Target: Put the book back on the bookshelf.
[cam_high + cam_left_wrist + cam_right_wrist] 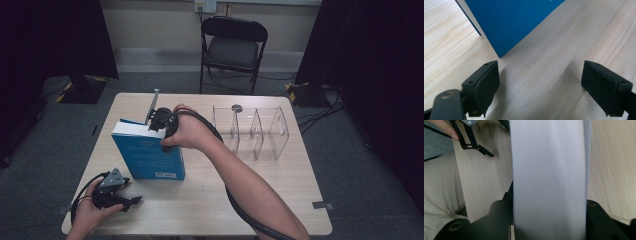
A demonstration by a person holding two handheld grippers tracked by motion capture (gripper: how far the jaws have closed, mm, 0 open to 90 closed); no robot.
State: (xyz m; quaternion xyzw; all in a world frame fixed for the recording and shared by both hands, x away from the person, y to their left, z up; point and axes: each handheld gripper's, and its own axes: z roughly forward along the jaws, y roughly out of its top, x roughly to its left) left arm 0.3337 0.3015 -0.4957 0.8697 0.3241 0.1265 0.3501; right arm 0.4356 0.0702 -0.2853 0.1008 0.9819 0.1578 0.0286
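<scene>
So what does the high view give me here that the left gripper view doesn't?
High view alone: the right gripper clamped on the top edge of the upright blue book, the clear acrylic divider rack beside it, and a black folding chair beyond the table. Left gripper view alone: the left gripper close up, jaws wide apart with bare wood between them. Both: the book's blue cover and the light wooden table.

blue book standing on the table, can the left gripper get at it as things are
Probably yes: the left gripper rests open on the light wooden table, bare wood between its jaws and the upright blue book.
</scene>
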